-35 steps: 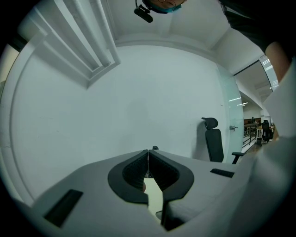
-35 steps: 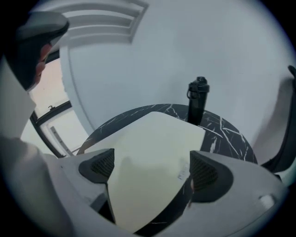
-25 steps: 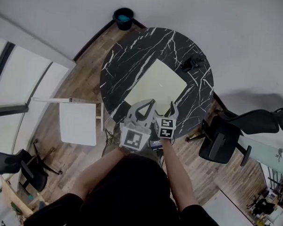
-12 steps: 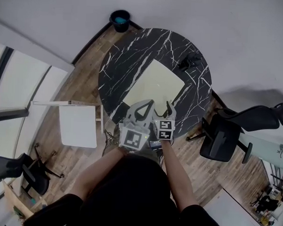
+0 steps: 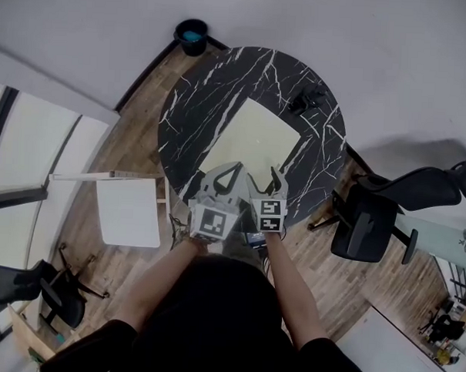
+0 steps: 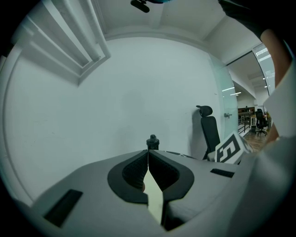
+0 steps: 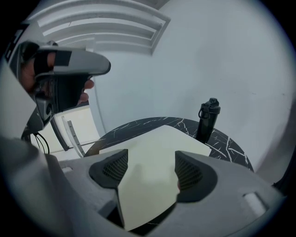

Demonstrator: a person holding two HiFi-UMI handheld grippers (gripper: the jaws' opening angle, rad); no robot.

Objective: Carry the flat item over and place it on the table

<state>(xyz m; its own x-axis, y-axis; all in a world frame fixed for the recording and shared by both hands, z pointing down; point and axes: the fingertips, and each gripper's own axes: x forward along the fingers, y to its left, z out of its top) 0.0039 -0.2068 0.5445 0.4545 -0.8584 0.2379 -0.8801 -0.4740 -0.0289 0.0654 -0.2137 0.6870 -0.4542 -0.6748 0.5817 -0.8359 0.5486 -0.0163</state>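
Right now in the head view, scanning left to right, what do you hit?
Black office chair at lower left → white square table → black bin → black bottle → black office chair at right. Overlapping items are skipped.

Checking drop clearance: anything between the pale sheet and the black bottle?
Nothing: only a narrow strip of the bare marble table separates the sheet and the bottle, seen in the head view.

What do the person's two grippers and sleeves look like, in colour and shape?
Both the left gripper and the right gripper are light grey, with curved jaws and black textured pads. Each carries a cube with black-and-white square markers. The sleeves are black.
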